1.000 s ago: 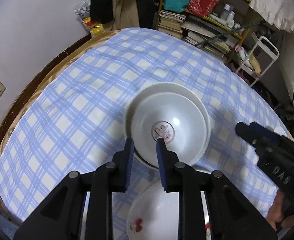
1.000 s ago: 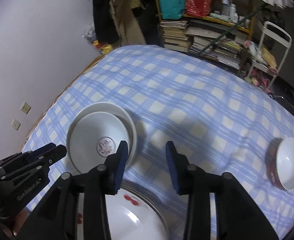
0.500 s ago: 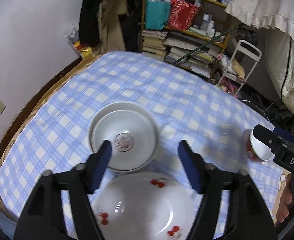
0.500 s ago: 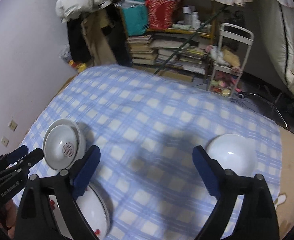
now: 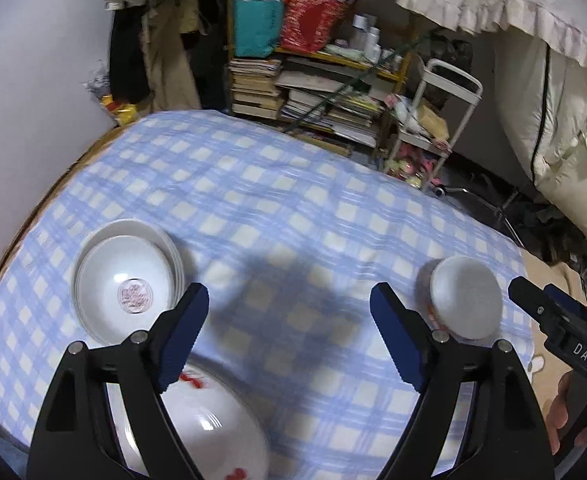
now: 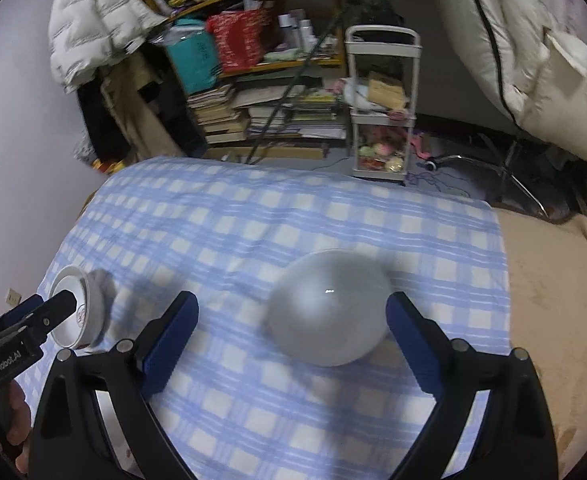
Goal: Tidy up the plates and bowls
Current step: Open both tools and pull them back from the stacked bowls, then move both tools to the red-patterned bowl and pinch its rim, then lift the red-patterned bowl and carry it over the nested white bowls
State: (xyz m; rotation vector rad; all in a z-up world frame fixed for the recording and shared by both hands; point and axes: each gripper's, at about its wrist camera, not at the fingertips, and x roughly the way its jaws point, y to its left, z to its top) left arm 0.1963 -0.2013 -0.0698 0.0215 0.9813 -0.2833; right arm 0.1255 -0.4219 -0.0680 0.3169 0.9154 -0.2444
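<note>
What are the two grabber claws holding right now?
Nothing. The left gripper is opening over bare checked cloth. The right gripper is wide open, with a white bowl beyond its fingers, untouched.

A blue-and-white checked cloth point(image 5: 293, 208) covers the table. Behind it, a wooden shelf unit point(image 5: 333, 60) is crammed with stacked books, a teal bag and a red bag. A white trolley point(image 6: 381, 108) stands beside it. Plain pale wall point(image 5: 33, 60) at left; coats hang in the corner.
</note>
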